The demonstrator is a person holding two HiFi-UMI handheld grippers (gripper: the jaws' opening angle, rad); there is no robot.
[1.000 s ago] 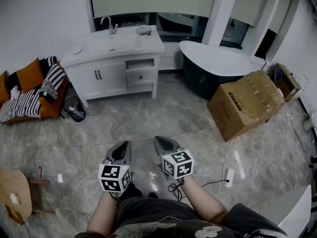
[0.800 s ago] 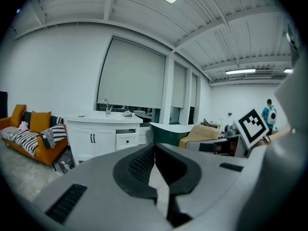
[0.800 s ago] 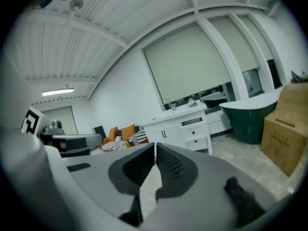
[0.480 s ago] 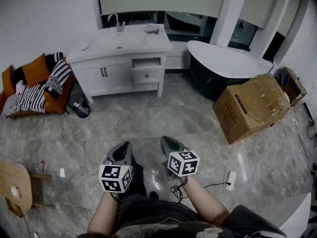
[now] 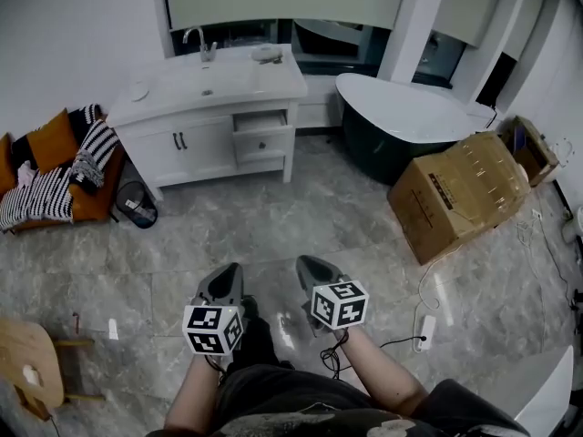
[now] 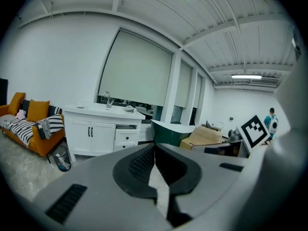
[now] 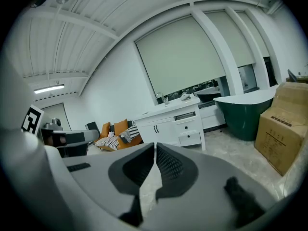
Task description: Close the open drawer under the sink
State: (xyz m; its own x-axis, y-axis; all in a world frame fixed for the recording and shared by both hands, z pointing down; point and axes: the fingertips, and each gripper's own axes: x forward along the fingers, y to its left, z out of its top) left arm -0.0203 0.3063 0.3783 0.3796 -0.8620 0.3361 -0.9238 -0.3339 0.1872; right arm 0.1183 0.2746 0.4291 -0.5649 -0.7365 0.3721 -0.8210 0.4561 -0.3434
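At the near edge, ahead of the person's lap, left gripper and right gripper are hanging side by side, each with jaws pressed together on nothing, both now sitting a little lower in the head view than a second ago. Across the floor, well apart, the cabinet is standing under the sink, its drawer jutting out, looking no nearer than before. Judgement: the approach is barely beginning.
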